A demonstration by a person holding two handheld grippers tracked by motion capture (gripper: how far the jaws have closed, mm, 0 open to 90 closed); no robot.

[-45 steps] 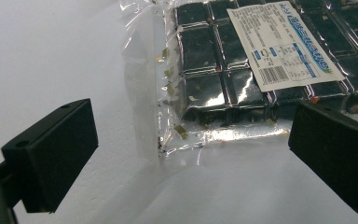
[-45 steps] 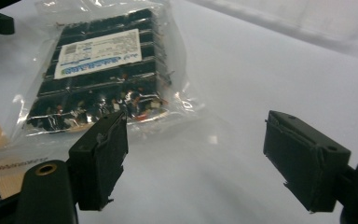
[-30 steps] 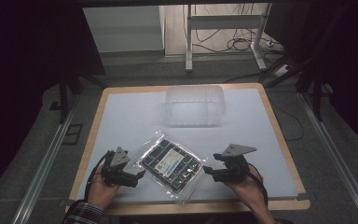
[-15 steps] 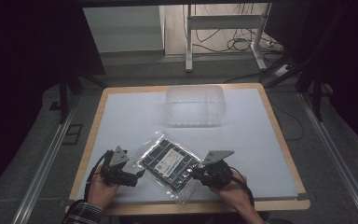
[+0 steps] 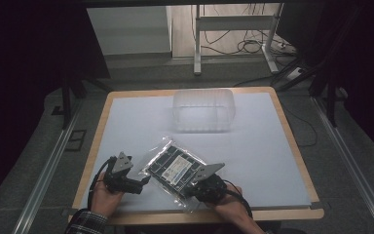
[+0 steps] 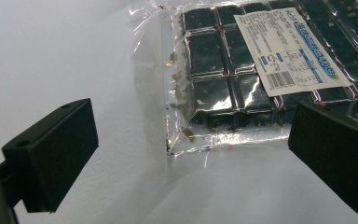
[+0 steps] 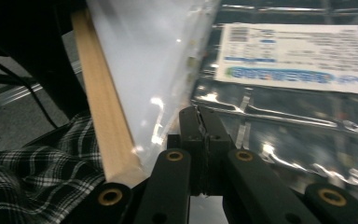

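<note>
Right gripper (image 5: 198,186) is shifting in from the open table onto the near corner of the clear packet (image 5: 175,166) since the earlier frames; left gripper (image 5: 132,183) is staying put. Packet is lying flat near the table's front edge (image 5: 292,214), between the two grippers, dark tray of square cells inside, white printed label (image 6: 288,45) on top.

Right gripper view: jaws are reading as pressed together with the packet's clear film (image 7: 168,60) at their tips. They look clamped on the film edge, though blur is making the actual bite hard to confirm. Likely gripping the empty margin because it is thin enough to pinch, unlike the rigid tray.

Left gripper view: jaws are standing wide apart, nothing between them, aiming at the packet's sealed corner (image 6: 177,144), just short of it. Probably lining up for a second hold on that end.

Clear plastic bin (image 5: 203,110) is sitting well apart, toward the far side; its contents are hard to judge through the walls. Label text is too small to read. Plaid sleeve (image 7: 32,163) is showing below the table edge.
</note>
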